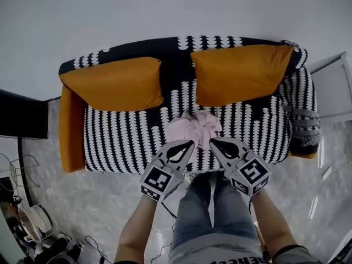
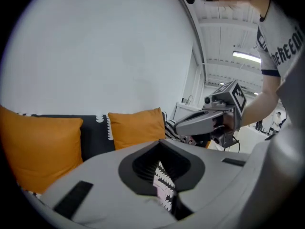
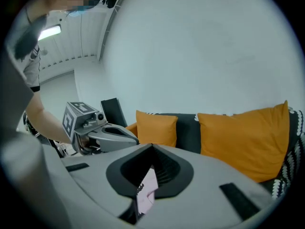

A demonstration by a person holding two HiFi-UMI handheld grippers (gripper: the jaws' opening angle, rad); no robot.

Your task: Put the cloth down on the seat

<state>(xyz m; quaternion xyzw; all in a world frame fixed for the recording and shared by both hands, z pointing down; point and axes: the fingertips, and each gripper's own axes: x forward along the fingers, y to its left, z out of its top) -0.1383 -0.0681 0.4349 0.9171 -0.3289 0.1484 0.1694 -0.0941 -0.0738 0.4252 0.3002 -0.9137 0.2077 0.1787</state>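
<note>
A pink cloth lies bunched on the front middle of the black-and-white patterned sofa seat. My left gripper and right gripper sit side by side at the cloth's near edge, both shut, and each seems to pinch that edge. In the left gripper view the jaws meet, with pink cloth and seat pattern showing in the slit below; the right gripper is alongside. The right gripper view shows closed jaws with pink cloth in the slit, and the left gripper beside them.
Two orange cushions lean on the sofa back. An orange armrest bounds the left end. A black object and cables are at the left, a white cabinet at the right. The person's legs stand before the seat.
</note>
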